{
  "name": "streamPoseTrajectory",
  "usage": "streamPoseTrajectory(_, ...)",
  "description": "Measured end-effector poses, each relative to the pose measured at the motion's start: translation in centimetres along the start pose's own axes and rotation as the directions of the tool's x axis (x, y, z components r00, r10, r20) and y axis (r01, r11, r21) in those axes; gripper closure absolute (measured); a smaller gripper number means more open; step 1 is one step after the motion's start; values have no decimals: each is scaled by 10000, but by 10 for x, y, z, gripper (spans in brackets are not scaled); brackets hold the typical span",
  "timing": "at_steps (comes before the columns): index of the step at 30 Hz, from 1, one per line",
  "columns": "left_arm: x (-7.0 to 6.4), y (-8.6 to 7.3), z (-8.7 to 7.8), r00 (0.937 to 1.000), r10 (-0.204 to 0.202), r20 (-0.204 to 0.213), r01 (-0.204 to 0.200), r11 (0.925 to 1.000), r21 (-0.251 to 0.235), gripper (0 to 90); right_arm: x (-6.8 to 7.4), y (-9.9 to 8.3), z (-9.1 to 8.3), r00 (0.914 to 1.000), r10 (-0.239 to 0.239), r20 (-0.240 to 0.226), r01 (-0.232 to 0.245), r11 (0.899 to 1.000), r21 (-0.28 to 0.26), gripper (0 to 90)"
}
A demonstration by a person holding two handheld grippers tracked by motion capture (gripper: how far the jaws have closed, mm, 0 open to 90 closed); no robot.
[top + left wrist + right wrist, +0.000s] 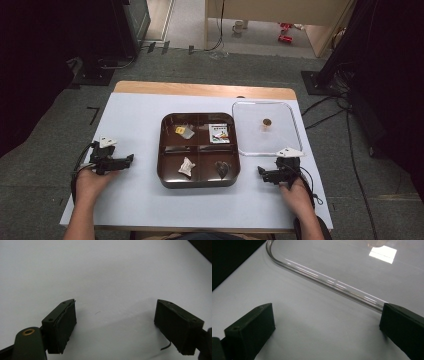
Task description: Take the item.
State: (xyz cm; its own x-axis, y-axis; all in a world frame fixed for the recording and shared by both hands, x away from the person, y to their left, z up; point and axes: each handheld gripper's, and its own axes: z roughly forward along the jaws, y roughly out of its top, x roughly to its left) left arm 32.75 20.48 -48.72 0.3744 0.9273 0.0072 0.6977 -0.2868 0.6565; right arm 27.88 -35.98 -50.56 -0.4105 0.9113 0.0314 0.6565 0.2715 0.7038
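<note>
A dark brown tray [199,183] with four compartments sits at the table's middle. Its far left compartment holds a yellow-and-clear packet [184,131], its far right a white-and-green packet [219,133], its near left a white wrapped piece [187,167], its near right a dark piece [222,168]. A clear lid [285,142] with a brown knob [267,122] lies right of the tray. My left gripper [131,158] rests open on the table left of the tray, its jaws wide apart over bare white surface [110,290]. My right gripper [260,172] is open just in front of the lid's rim [324,281].
The white table top [135,200] has a wooden strip [200,90] along its far edge. Black stands and cables [340,105] crowd the floor on both sides. A cup [238,26] and red cans [286,37] lie on the floor far behind.
</note>
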Motion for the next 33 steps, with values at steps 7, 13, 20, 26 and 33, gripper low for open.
streamPoseTrajectory(7,-1,9,-2,9976,49,694,-70,9995,311,310,0,0,0,10000,-19,9,19,10000,23,0)
streamPoseTrajectory(13,-2,15,-3,9917,98,1281,-168,9984,531,335,0,0,0,10000,-8,9,8,10000,18,0)
streamPoseTrajectory(20,-8,24,-8,9862,336,1620,-380,9990,242,363,0,0,0,10000,-7,5,7,10000,20,0)
streamPoseTrajectory(26,-17,30,-12,9760,504,2119,-547,9984,143,382,0,0,0,10000,-10,6,10,10000,18,0)
streamPoseTrajectory(33,-29,36,-19,9659,747,2480,-712,9972,-233,395,0,0,0,10000,-15,9,15,10000,15,0)
